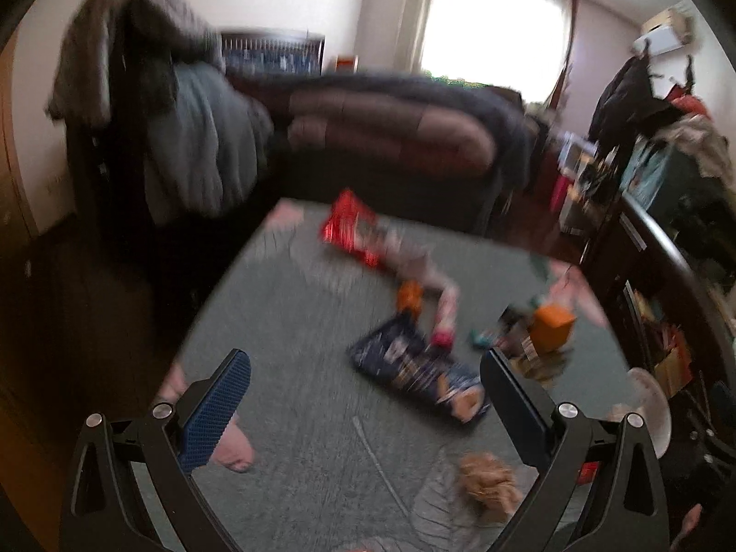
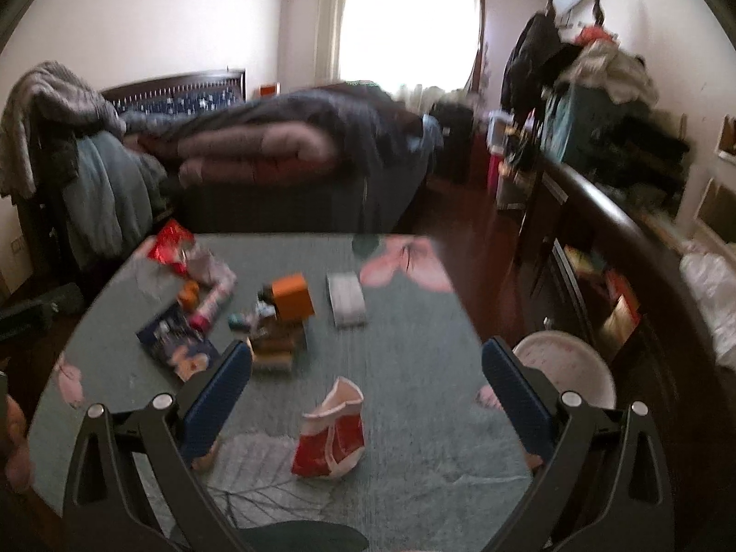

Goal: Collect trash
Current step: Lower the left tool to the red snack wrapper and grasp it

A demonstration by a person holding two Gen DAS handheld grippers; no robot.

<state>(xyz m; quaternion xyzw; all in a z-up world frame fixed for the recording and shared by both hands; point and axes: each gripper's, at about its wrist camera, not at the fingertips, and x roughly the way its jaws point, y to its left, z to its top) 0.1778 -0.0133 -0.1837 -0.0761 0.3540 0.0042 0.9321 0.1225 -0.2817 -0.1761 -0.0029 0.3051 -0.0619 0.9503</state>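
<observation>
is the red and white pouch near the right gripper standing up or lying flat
Standing up. In the right wrist view the pouch rises from the green tablecloth with its open white-rimmed mouth at the top, leaning slightly.

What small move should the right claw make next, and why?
Probably lower the open right claw forward onto the red and white torn wrapper. It stands directly between the fingers on the green-grey patterned table, apart from the other items.

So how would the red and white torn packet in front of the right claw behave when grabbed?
The red and white packet looks like thin, crumpled wrapper with a gaping top, so probably floppy and light. It likely collapses under the open right claw rather than resisting, and may slide on the table cover.
</observation>
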